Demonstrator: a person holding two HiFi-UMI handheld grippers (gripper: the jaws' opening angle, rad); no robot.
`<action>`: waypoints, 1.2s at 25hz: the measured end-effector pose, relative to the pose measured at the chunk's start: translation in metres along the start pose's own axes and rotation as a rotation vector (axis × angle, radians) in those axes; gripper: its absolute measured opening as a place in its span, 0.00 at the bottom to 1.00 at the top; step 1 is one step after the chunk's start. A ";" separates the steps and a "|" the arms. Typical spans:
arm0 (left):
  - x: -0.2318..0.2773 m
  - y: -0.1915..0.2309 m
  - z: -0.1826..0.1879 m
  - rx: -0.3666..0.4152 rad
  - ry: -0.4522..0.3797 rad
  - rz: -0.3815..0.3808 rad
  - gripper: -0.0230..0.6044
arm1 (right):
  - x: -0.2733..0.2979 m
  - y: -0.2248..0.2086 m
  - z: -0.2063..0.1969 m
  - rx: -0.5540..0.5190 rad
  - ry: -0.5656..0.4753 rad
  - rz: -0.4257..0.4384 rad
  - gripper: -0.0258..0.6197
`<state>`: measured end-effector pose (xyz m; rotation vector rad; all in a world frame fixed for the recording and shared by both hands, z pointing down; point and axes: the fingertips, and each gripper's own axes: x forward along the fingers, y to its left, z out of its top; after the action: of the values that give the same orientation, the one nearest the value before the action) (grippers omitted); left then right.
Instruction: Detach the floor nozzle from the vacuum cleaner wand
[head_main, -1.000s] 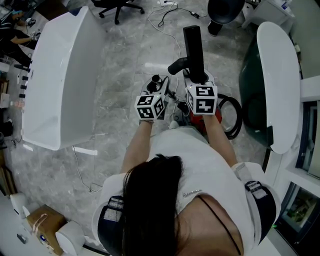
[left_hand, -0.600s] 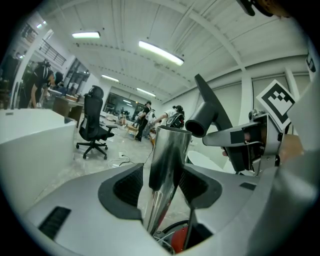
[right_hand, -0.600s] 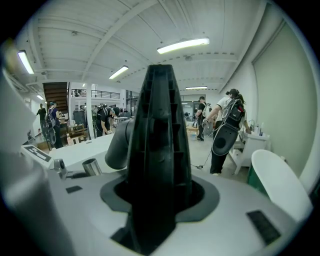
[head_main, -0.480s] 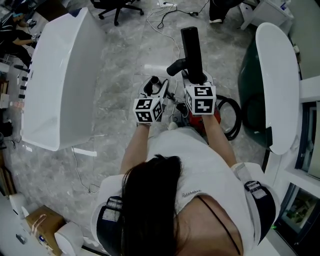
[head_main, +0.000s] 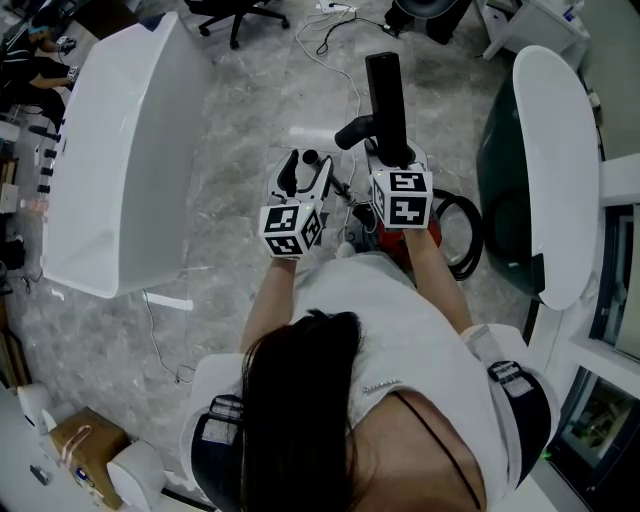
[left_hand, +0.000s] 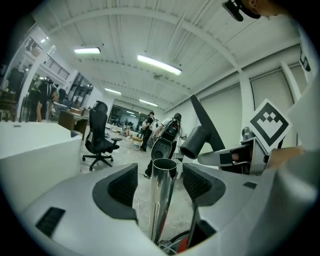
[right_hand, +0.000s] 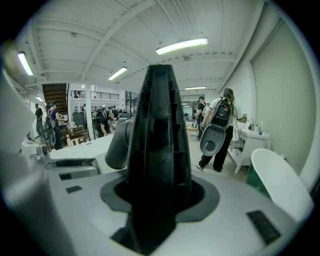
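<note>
The black floor nozzle (head_main: 386, 92) stands upright, its grey neck (head_main: 353, 131) pointing left. My right gripper (head_main: 393, 160) is shut on its lower part; in the right gripper view the nozzle (right_hand: 157, 145) fills the space between the pads. The chrome wand (left_hand: 162, 200) rises between the jaws of my left gripper (left_hand: 160, 186), its open end (left_hand: 164, 164) bare and apart from the nozzle's neck (left_hand: 192, 143). The left jaws are opening, and the pads (left_hand: 122, 186) stand off the tube on both sides. From the head view, the left gripper (head_main: 303, 172) sits just left of the right one.
The red vacuum body with its black hose (head_main: 466, 236) lies on the marble floor under my hands. A white tub (head_main: 120, 160) stands at left, another white tub (head_main: 560, 170) at right. Cables (head_main: 335, 60) and an office chair (head_main: 235, 15) lie ahead. A person (right_hand: 220, 127) walks by.
The left gripper's jaws have spread off the chrome wand. That gripper has risen and drawn back a little. The right gripper and the nozzle have stayed put.
</note>
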<state>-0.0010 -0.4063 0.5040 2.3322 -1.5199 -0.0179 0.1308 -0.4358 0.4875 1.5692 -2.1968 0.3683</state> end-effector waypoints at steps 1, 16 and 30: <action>-0.002 0.000 0.002 0.009 0.000 0.003 0.46 | 0.000 0.000 0.000 -0.001 -0.003 -0.001 0.35; -0.026 -0.005 0.055 0.071 -0.051 0.086 0.46 | -0.013 0.013 0.007 0.001 -0.040 -0.026 0.35; -0.028 -0.021 0.058 0.082 -0.044 0.068 0.39 | -0.021 0.008 0.001 0.017 -0.054 -0.042 0.35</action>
<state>-0.0063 -0.3903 0.4385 2.3562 -1.6502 0.0105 0.1286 -0.4161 0.4765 1.6494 -2.2026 0.3360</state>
